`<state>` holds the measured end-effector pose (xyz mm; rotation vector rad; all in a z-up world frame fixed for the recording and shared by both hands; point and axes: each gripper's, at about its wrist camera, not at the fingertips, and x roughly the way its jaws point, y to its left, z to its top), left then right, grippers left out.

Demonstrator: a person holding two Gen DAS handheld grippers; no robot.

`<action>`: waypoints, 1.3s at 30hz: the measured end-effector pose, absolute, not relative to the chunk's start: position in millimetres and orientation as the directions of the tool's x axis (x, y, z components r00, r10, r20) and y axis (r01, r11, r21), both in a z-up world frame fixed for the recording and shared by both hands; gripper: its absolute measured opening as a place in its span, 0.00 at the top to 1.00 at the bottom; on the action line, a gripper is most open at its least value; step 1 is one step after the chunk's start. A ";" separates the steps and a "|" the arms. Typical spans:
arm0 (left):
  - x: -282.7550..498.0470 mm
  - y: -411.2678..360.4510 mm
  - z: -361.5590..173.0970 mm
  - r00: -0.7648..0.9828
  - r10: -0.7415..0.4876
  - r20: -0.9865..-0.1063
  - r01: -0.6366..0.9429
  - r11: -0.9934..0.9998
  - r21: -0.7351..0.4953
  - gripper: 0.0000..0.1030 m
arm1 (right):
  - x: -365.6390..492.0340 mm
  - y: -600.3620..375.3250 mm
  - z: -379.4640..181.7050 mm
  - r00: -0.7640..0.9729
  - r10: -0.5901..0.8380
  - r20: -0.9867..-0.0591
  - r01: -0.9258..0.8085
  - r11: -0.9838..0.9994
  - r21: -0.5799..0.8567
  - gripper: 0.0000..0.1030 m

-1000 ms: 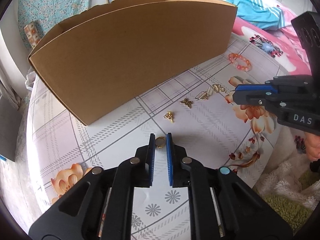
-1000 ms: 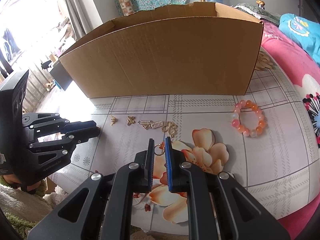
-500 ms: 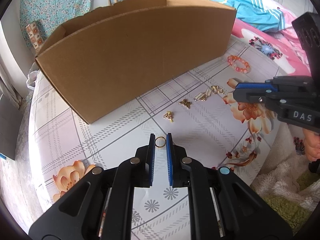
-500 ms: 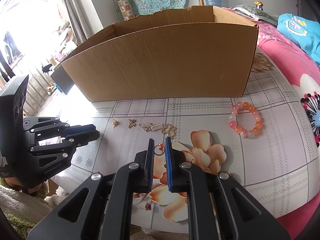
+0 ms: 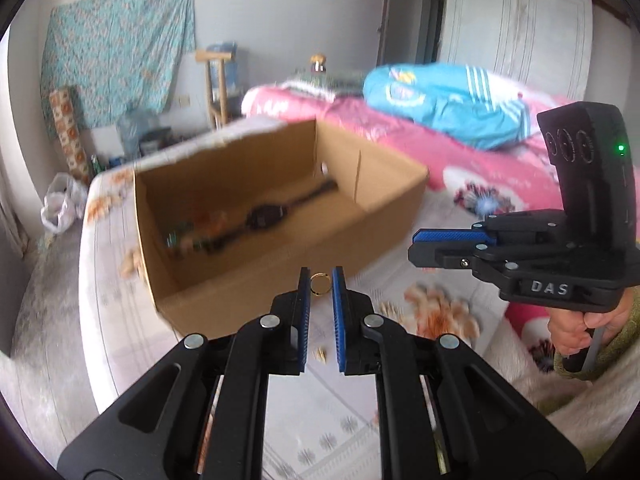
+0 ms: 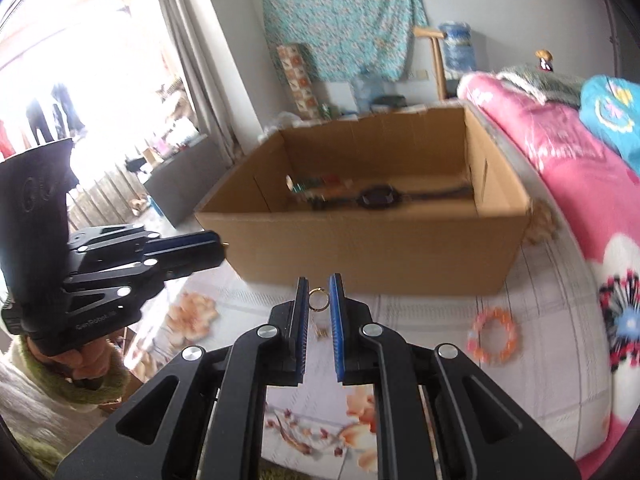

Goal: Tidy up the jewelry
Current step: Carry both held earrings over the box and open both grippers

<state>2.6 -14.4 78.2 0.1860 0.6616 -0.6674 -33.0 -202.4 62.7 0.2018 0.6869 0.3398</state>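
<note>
Jewelry split three ways: each gripper has one small gold ring, some pieces lie in the open brown cardboard box, the rest sits on the floral white tablecloth.

Left gripper: blue-padded jaws nearly closed, pinching a thin gold ring at the tips, in the air in front of the box's near wall. Right gripper: same narrow pinch on a second small gold ring, also in front of the box wall. Each gripper shows side-on in the other's view; a hand with a green cuff grips the right handle.

Inside box: dark wristwatch with black strap lying flat on the bottom, blurred colourful pieces just left of it.

On cloth: orange-pink beaded bracelet right of the right gripper, apart from the box; small gold charm seen below between the right jaws. Frames motion-blurred.
</note>
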 end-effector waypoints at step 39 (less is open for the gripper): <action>129.0 -0.2 89.1 0.585 -0.336 -0.738 0.505 0.863 0.007 0.82 | 151.3 -239.1 66.3 0.480 0.584 -0.654 -0.132 0.786 0.604 0.83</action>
